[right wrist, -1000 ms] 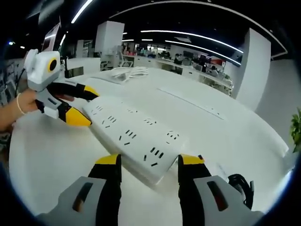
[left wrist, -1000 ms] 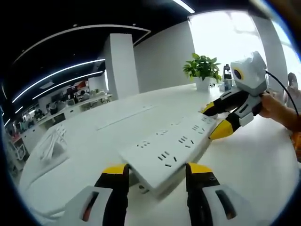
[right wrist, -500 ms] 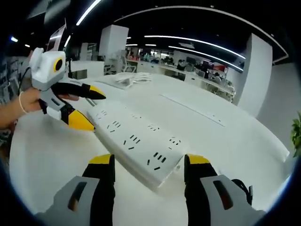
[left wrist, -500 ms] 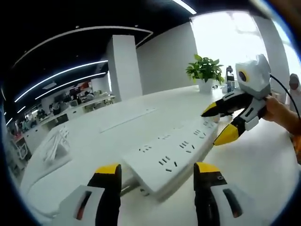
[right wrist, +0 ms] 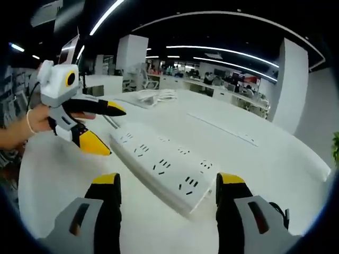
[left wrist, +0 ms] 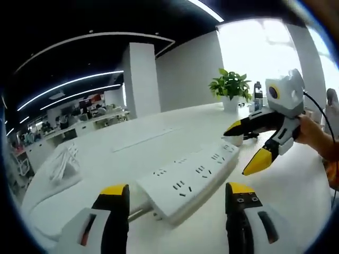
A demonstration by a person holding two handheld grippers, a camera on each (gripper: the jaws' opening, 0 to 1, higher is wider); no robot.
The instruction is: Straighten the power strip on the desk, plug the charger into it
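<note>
The white power strip [left wrist: 186, 177] lies flat on the white table [left wrist: 296, 190], running lengthwise between the two grippers, with neither touching it. In the left gripper view, the left gripper [left wrist: 177, 203] stands released, its yellow-tipped jaws spread wide at the strip's near end, where a cord leaves toward the left. At the far end the right gripper [left wrist: 254, 143] hovers with jaws parted, held by a hand [left wrist: 312, 132]. This view also takes in a potted plant [left wrist: 231, 87], a dark bottle [left wrist: 258, 95] and a bundle of white cables [left wrist: 62, 161].

The right gripper view adds a black cable [right wrist: 278, 209] beside that gripper's right jaw, and the left gripper [right wrist: 103, 129] open at the strip's far end. No writing is legible on the strip.
</note>
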